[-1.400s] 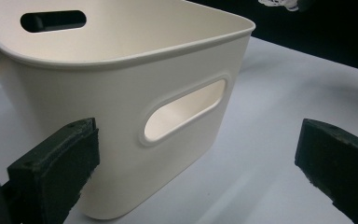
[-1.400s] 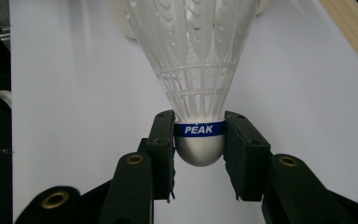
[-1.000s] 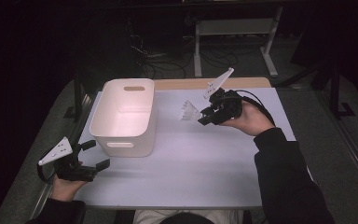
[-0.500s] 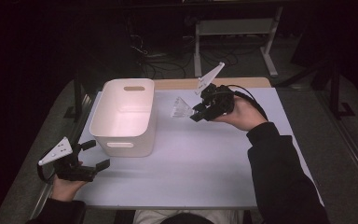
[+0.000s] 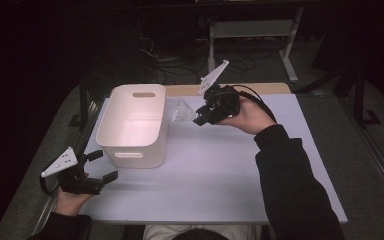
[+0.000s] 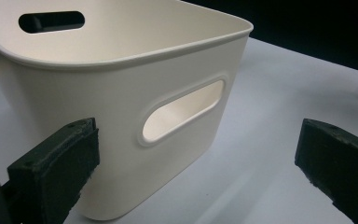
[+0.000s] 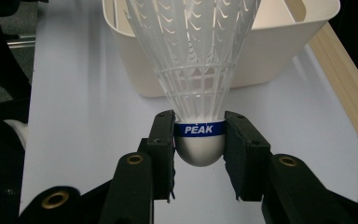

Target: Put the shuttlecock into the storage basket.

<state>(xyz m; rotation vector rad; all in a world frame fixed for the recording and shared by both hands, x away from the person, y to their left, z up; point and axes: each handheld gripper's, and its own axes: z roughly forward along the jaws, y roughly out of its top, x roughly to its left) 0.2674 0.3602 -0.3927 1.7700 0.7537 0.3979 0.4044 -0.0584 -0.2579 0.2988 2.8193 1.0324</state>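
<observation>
The left gripper (image 5: 92,172) is black with thick, blocky jaws and a pale grey three-cornered plate on top. The right gripper (image 5: 200,119) looks the same, with brass-coloured rings on its black arms and a black cable trailing back. The person wears dark long sleeves (image 5: 290,185).

the white bin (image 5: 132,125) stands on the left part of the counter (image 5: 220,175) and is the one bulky obstacle; its top is open, so there is room to come down into it from above. the right gripper (image 5: 200,119), clamped on a shuttlecock (image 5: 182,111), hangs just beside the bin's right rim, above its wall. the counter's middle and right are bare and passable. the left gripper (image 5: 105,165), jaws wide apart, sits close before the bin's near wall, which blocks its way forward. a wooden strip (image 5: 230,89) edges the far side.
</observation>
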